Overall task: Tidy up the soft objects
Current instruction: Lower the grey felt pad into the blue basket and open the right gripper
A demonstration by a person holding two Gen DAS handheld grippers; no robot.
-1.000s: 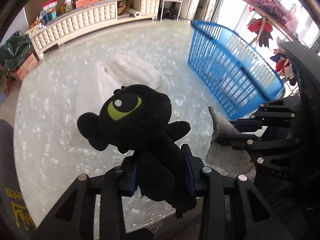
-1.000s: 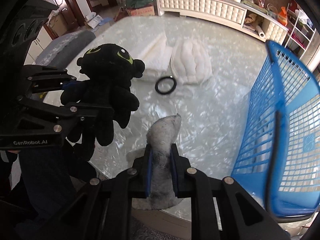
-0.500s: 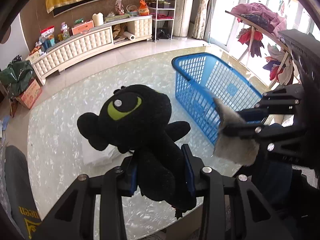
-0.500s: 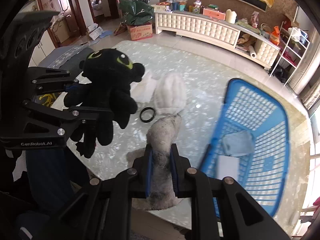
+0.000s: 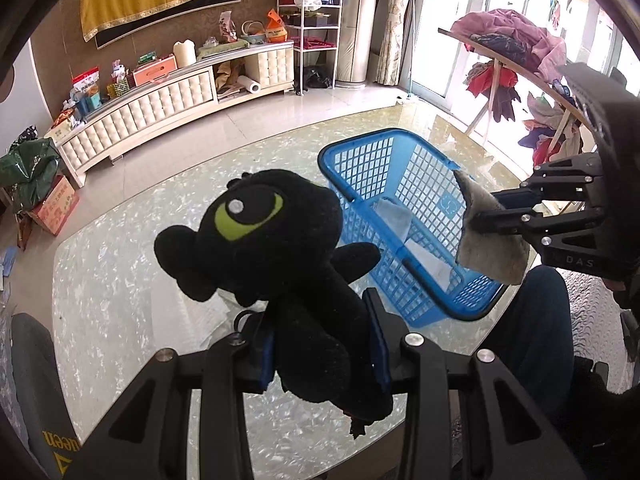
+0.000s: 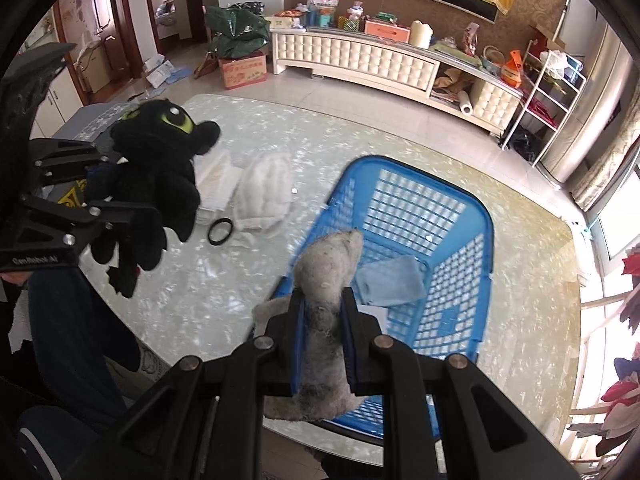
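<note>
My left gripper (image 5: 322,344) is shut on a black plush dragon (image 5: 276,248) with a green eye, held by its body above the table. In the right wrist view the same black plush dragon (image 6: 160,172) hangs at the left from the left gripper (image 6: 104,184). My right gripper (image 6: 323,336) is shut on a grey fluffy soft toy (image 6: 326,272), held over the near rim of the blue basket (image 6: 476,216). The left wrist view shows this grey soft toy (image 5: 490,232) over the blue basket (image 5: 356,160), pinched by the right gripper (image 5: 494,208).
A light blue cloth (image 6: 390,282) and a white item lie inside the basket. On the marble table (image 6: 208,280) lie a white fluffy pad (image 6: 264,192), a folded white cloth (image 6: 218,178) and a black ring (image 6: 220,231). A person's dark trouser legs (image 6: 76,320) are at the near table edge.
Both grippers rose with their toys and shifted toward the basket. The grey toy went from just above the table to over the basket's near rim. Neither grip changed.
</note>
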